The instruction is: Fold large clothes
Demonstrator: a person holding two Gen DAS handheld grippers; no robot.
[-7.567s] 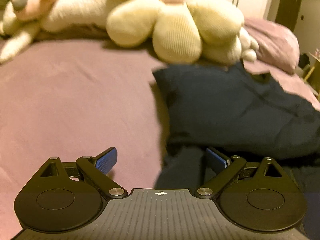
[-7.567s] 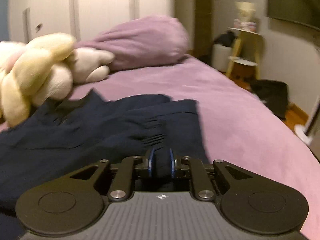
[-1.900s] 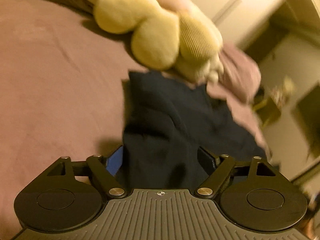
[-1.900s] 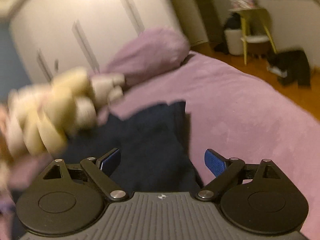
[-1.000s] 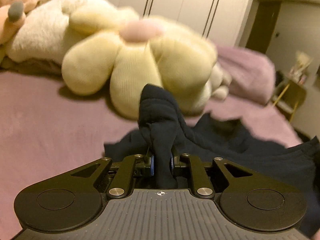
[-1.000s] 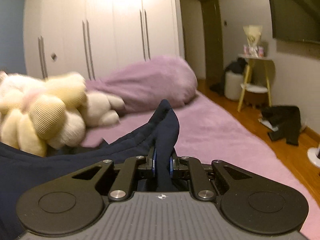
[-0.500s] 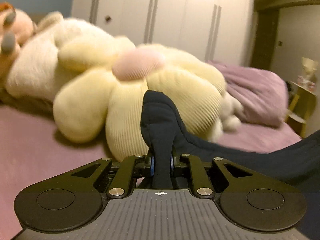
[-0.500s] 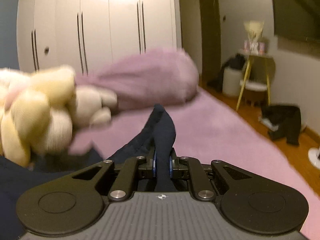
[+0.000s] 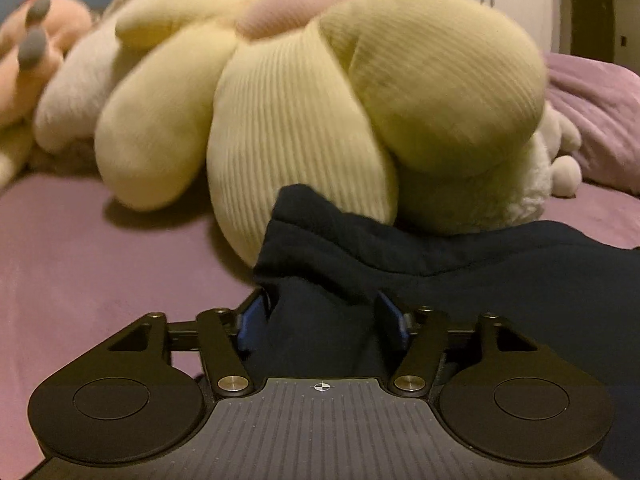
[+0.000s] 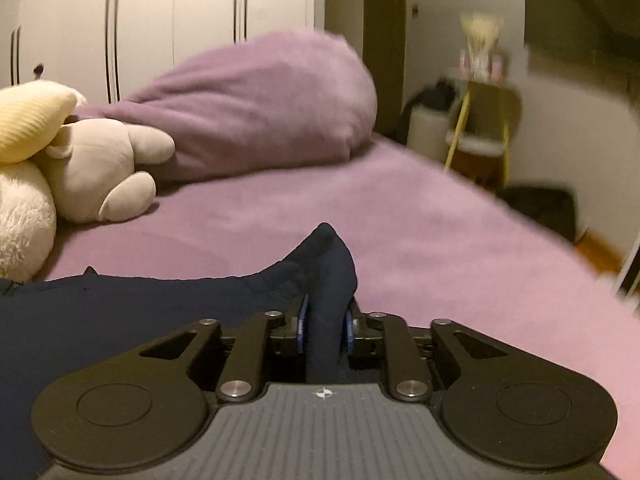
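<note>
A dark navy garment (image 9: pixel 460 264) lies on the purple bed, its far edge close to the plush toys. My left gripper (image 9: pixel 322 320) is low over the garment's left corner with its jaws apart; the cloth bunches between the blue pads (image 9: pixel 250 320) without being pinched. My right gripper (image 10: pixel 324 328) is shut on the navy garment's right corner (image 10: pixel 328 264), which stands up in a peak between the pads, low over the bed.
A big yellow flower plush (image 9: pixel 320 92) and pale plush toys (image 10: pixel 96 164) lie just beyond the garment. A purple pillow (image 10: pixel 256 108) sits at the bed head (image 10: pixel 400 208). White wardrobes (image 10: pixel 160 20) stand behind. A yellow stool (image 10: pixel 480 132) and dark clothes (image 10: pixel 540 204) are on the floor to the right.
Both grippers carried the garment's corners forward and down toward the plush toys. My left jaws have opened and let go of the cloth; my right jaws stay closed on it.
</note>
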